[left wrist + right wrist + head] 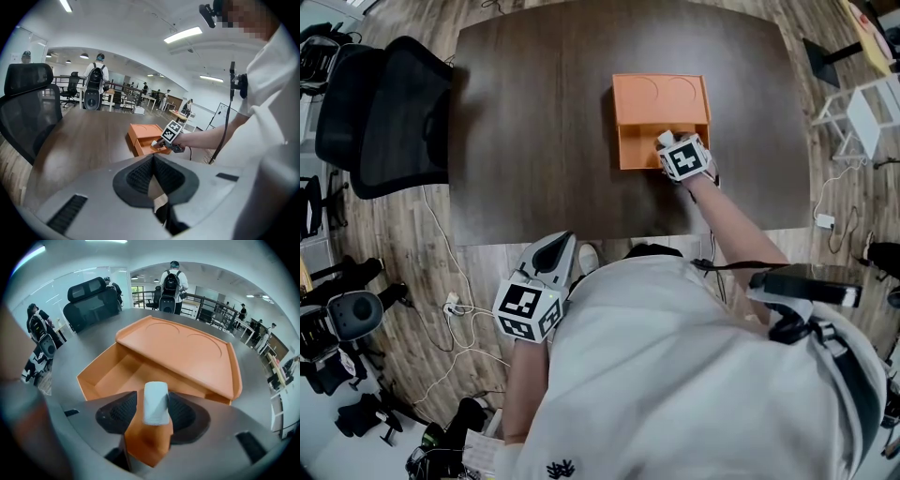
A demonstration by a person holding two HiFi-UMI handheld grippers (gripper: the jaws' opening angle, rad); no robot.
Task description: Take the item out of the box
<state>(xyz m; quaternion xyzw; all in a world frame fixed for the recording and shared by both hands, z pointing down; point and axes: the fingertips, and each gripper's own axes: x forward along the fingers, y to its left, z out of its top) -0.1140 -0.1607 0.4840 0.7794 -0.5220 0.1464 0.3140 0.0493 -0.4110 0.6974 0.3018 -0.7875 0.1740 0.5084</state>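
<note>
**Right gripper's got the white piece, left one parked**

Dark wood table (534, 122) on a wood-plank floor, with a black office chair (389, 112) at its left edge. An orange box (661, 98) sits right of centre on the table. Its lid (187, 352) covers the far half, so the near tray (117, 376) is open.

The person's right arm (727, 220) is stretched forward over the table. The right gripper (668, 143) is at the box's near edge, clamped on a small white item (155, 403) that sticks up between the pads, just over the tray's near wall.

The left gripper (555, 251) is tucked in by the person's body, off the table's near edge. It points towards the table with its jaws pressed together and nothing in them.
</note>
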